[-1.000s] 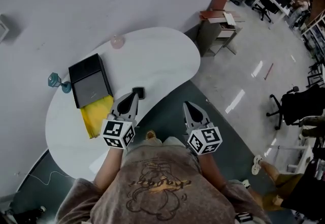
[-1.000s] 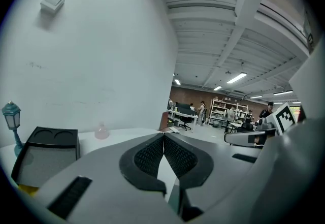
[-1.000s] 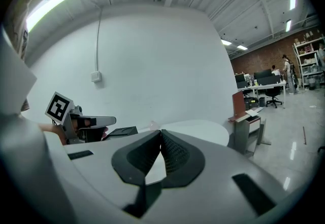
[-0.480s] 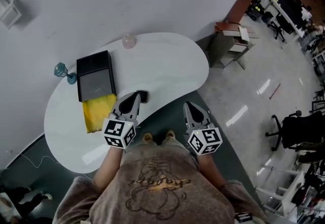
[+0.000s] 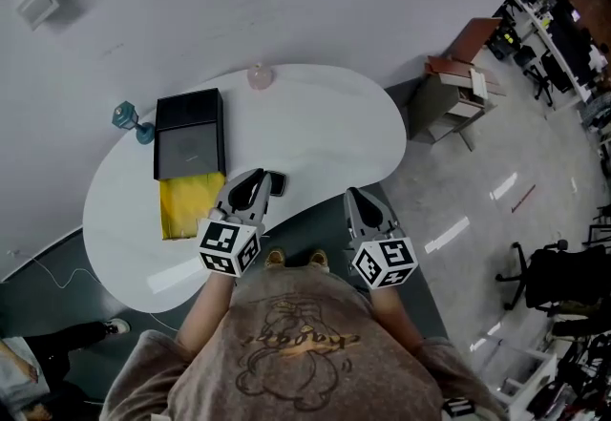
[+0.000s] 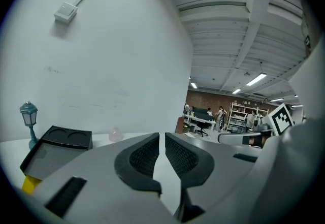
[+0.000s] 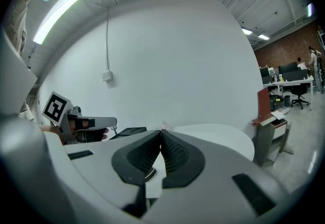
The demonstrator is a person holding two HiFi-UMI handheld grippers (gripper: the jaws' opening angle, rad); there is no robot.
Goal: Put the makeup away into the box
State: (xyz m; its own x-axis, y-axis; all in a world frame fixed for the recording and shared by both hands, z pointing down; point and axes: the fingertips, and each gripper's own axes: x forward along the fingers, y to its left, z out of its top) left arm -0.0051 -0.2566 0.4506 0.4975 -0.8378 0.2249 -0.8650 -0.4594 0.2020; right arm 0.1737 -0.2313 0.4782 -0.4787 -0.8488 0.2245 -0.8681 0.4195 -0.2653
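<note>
A black open box [image 5: 189, 135] lies on the left of the white table [image 5: 325, 128], with a yellow pouch [image 5: 189, 205] against its near end. A small black compact [image 5: 277, 183] sits near the table's front edge. My left gripper [image 5: 252, 184] hovers just left of the compact, its jaws together and nothing between them. My right gripper [image 5: 357, 199] is off the table's front edge, over the floor, also shut and empty. In the left gripper view the left gripper [image 6: 162, 139] points along the table past the box [image 6: 56, 144]. The right gripper [image 7: 161, 134] faces the table [image 7: 218, 134].
A teal lantern ornament [image 5: 129, 118] stands left of the box, and a small pink object [image 5: 260, 76] sits at the table's far edge. A grey wall runs behind the table. A brown desk [image 5: 453, 90] and office chairs stand to the right.
The table and box have drifted right and down in the head view as the person shifts. Both grippers stay shut and empty; the right one has edged closer to the table's front rim.
</note>
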